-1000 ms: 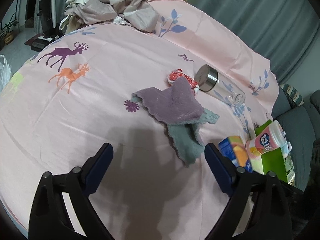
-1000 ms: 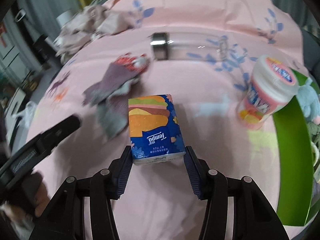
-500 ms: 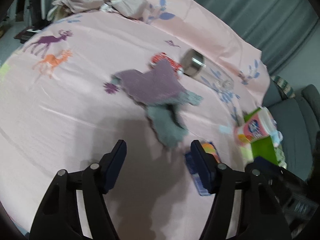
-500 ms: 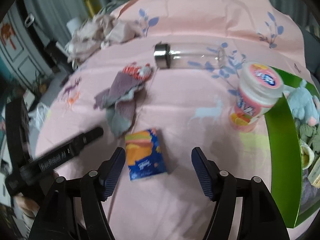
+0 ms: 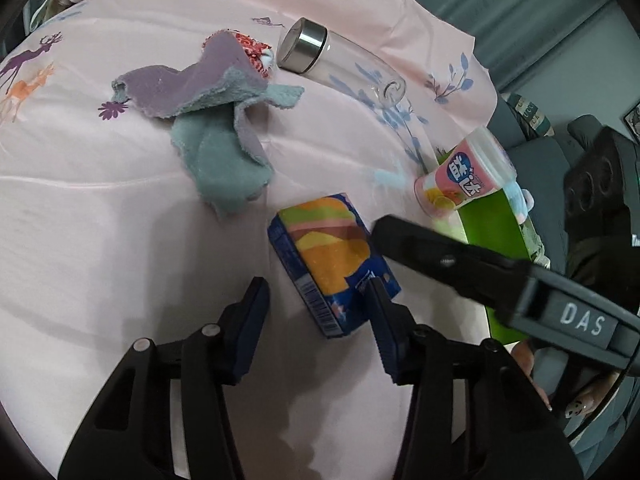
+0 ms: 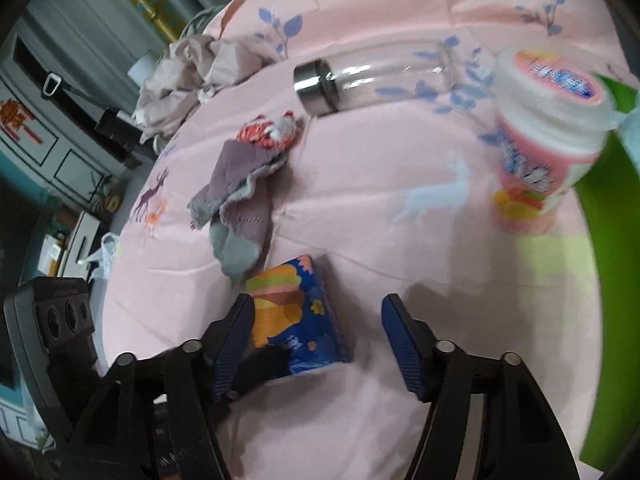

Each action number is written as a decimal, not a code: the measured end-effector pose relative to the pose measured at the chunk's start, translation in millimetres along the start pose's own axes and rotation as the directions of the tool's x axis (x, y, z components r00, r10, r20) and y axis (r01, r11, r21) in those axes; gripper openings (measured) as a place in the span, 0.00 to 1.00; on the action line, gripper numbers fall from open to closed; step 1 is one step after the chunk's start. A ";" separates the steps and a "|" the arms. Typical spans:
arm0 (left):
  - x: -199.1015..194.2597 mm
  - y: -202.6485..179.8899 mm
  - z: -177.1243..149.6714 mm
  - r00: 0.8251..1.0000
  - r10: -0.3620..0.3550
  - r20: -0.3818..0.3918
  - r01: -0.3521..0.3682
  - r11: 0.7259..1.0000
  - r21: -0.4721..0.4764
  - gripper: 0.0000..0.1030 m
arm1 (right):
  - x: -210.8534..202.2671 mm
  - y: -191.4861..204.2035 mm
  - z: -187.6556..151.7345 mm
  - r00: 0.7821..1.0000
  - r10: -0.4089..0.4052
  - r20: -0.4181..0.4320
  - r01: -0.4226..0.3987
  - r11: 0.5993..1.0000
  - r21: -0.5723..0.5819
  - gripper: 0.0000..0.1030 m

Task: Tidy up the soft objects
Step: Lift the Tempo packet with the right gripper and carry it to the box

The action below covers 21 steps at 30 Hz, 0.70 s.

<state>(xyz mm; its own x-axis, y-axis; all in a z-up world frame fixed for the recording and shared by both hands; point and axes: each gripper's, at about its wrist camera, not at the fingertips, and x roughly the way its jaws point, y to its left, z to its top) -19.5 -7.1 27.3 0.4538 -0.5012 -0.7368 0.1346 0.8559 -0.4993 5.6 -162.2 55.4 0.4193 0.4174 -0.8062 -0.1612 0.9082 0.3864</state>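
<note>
A blue tissue pack [image 5: 328, 256] with a burger print lies on the pink sheet [image 5: 100, 240]. My left gripper [image 5: 318, 320] is closing, with the pack's near end between its fingers; the right finger overlaps the pack's edge, the left one stands clear. My right gripper [image 6: 318, 338] is closing too. The pack [image 6: 296, 320] lies between its fingers, close to the left one and apart from the right one. Purple and grey-green cloths [image 5: 208, 120] lie crumpled beyond, half over a red-and-white soft thing [image 5: 252, 46]. A green bin [image 5: 492, 220] holds a pale blue plush toy [image 5: 520, 196].
A clear bottle [image 5: 340, 64] with a steel cap lies on its side at the back. A pink jar [image 5: 464, 176] stands against the bin. Crumpled beige bedding [image 6: 188, 68] is heaped at the far end. A grey sofa [image 5: 540, 152] is beyond the bin.
The right gripper let go of the tissue pack, pulled back, then came down around it again. The left gripper swung right from the cloths to the pack and narrowed its jaws.
</note>
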 end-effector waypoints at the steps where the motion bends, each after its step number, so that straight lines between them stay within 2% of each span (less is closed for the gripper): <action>1: 0.5 -0.4 -0.1 1.000 -0.003 0.005 0.003 1.000 0.001 0.46 | 3.5 -0.7 -0.3 1.000 0.007 -0.010 -0.007 1.000 0.004 0.58; 3: 1.4 0.7 0.5 1.000 -0.016 0.006 0.016 1.000 -0.003 0.45 | 12.9 -1.1 -1.2 0.999 0.007 -0.039 -0.007 1.000 0.006 0.50; 6: 7.1 3.1 0.4 0.997 -0.074 -0.015 0.074 0.997 -0.022 0.34 | 21.5 -2.5 -3.7 0.997 0.046 -0.059 -0.045 0.999 0.018 0.43; 10: 4.7 -2.4 -1.3 0.998 -0.068 0.015 0.068 0.998 -0.003 0.35 | 17.6 1.3 -5.1 0.999 0.035 -0.027 -0.035 0.999 0.004 0.43; 14: -6.1 -9.6 -0.5 0.993 -0.094 0.072 0.092 0.995 0.031 0.34 | -0.1 8.6 -4.0 0.999 0.026 0.036 -0.025 0.999 -0.032 0.44; 17: -19.7 -23.0 -0.2 0.979 -0.127 0.160 0.111 0.988 0.105 0.34 | -23.9 15.9 -3.3 0.993 0.015 0.113 -0.008 0.998 -0.062 0.44; 21: -29.7 -44.5 3.1 0.961 -0.180 0.212 0.147 0.976 0.161 0.34 | -55.0 18.9 -2.2 0.980 -0.023 0.198 0.041 0.995 -0.089 0.44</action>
<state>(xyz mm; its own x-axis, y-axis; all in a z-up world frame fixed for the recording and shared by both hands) -36.2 -29.9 72.8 0.5985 -0.6085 -0.5211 0.3401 0.7819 -0.5224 -22.4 -167.9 106.0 0.5915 0.3822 -0.7100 -0.2231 0.9237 0.3114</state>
